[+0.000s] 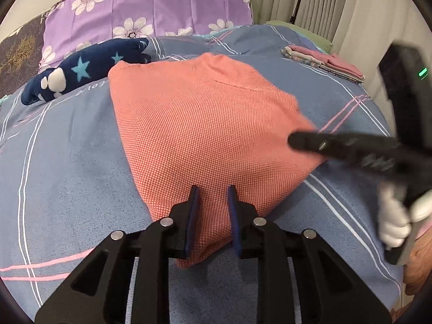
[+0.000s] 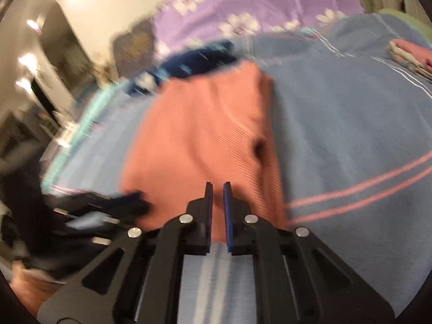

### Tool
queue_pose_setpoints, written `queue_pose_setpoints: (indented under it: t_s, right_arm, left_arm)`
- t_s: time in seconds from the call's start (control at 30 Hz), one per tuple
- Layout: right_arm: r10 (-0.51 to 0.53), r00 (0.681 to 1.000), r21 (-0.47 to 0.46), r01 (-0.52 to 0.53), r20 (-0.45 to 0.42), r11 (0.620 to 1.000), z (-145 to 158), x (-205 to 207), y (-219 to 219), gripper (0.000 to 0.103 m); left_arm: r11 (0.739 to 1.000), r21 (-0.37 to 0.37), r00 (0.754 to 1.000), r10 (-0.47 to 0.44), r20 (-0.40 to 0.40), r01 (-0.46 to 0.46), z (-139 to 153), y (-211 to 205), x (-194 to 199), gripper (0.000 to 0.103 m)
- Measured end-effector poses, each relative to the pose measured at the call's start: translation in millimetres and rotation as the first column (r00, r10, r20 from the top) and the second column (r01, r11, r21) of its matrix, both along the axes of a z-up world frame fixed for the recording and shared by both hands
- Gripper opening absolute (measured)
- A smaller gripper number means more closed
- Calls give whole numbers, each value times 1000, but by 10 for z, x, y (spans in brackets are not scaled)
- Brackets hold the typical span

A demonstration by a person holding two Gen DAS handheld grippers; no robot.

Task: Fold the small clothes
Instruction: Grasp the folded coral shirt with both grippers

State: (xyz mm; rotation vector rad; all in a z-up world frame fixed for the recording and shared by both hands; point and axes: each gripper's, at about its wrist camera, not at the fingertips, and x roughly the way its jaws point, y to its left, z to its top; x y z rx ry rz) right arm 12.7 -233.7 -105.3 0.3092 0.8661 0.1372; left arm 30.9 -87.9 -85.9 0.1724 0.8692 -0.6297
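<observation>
Left claw (image 1: 213, 191) sits low over the near corner of the salmon-pink knit garment (image 1: 205, 124), jaws narrowly parted. The cloth fills the gap between the blue pads (image 1: 192, 216) and a fold of it droops below them; whether the pads actually press on the fabric cannot be told from the left wrist view.

Right claw (image 2: 218, 186) shows its jaws drawn almost together, only a thin slit between the blue pads, with nothing in that slit. It hangs above the near edge of the garment (image 2: 205, 140). The right wrist view is smeared by motion, so fine detail is unreliable. In the left wrist view the same claw (image 1: 293, 141) enters from the right, its tip at the right-hand edge of the garment, carried by a hand in a white glove (image 1: 392, 221).

The garment lies mostly flat on the bed cover (image 1: 67, 162), a blue-grey sheet with white and pink stripes. It tapers toward the near corner at the left claw and broadens toward the far side, where a seam runs across it.

Just beyond the garment's far left corner lies a navy cloth with light blue stars (image 1: 86, 70). A purple pillow with white flowers (image 1: 151, 5) stands behind it. A stack of folded clothes (image 1: 324, 62), pink on top, rests on the cover at far right, well apart from the garment. Pale curtains (image 1: 324, 0) hang behind the stack.
</observation>
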Motion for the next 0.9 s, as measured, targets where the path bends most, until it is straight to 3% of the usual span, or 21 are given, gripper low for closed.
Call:
queue_pose_setpoints:
  t_s: [0.07,0.4,0.57,0.67,0.8,0.9]
  right_arm:
    - [-1,1000,22,1,-4,1000,-11,-6,-37,3]
    - [-8,999,-122,13,40,992,128,-147,117,4]
    - [29,994,-154,-13,101,988,398,-112,158,7]
    - [33,994,-166,-15,106,986,475,-28,154,7]
    - [58,991,-131,-43,118,990,556,207,119,7]
    - [18,999,-134,-12,42,991,358,394,61,6]
  left_arm:
    - [1000,-10,1000,0,-2,0,-15,13,3,24]
    - [1000,-24,1000,-4,-9,3,80,81,5,25]
    - [998,-53,994,-13,105,18,428,95,6,23]
    - [999,-53,991,13,133,-5,542,65,161,23]
    - [998,-60,994,41,104,-35,476,11,419,23]
    - [998,-14,998,60,5,-60,124,-54,652,23]
